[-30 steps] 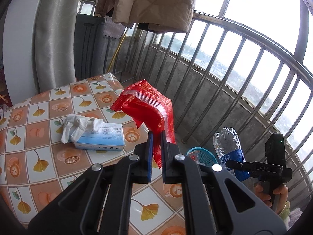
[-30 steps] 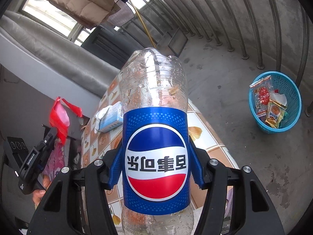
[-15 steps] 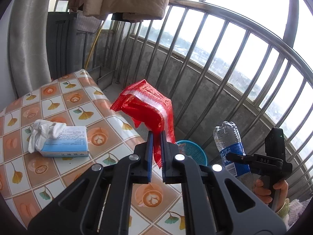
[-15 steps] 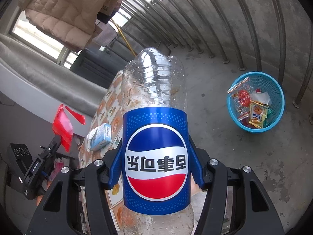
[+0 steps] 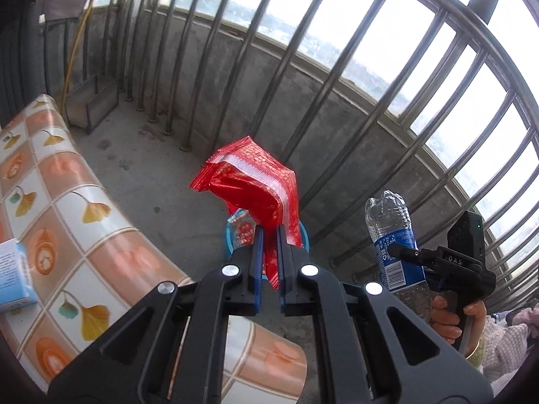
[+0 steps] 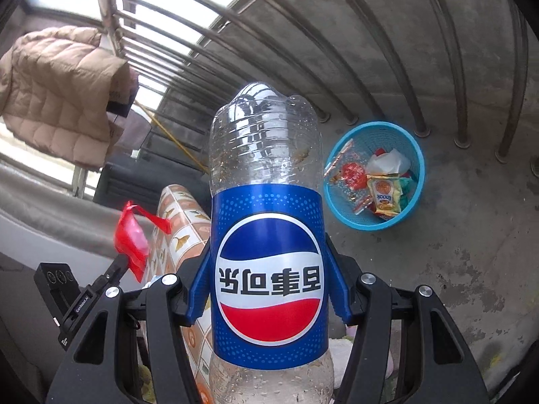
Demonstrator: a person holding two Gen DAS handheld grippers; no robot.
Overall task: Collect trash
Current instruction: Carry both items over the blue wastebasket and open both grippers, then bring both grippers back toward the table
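Note:
My left gripper [image 5: 268,262] is shut on a crumpled red snack wrapper [image 5: 256,181], held in the air past the table's edge. Behind the wrapper, the blue waste basket [image 5: 230,239] on the floor is mostly hidden. My right gripper [image 6: 267,282] is shut on an empty clear cola bottle [image 6: 266,208] with a blue label, its base pointing away from me. In the right wrist view the blue basket [image 6: 416,155] stands on the concrete floor ahead to the right, holding several wrappers. The bottle [image 5: 394,235] and the red wrapper [image 6: 129,239] also show from the opposite views.
A table with an orange and white leaf-pattern cloth [image 5: 67,208] lies to the left, a light blue box [image 5: 13,279] at its edge. Metal railing bars [image 5: 303,107] on a concrete curb close off the balcony. A beige padded jacket [image 6: 57,91] hangs above.
Both grippers have swung away from the table toward the railing and dipped, still holding wrapper and bottle. The basket has come closer and nearer the middle; the box and cloth slid out left.

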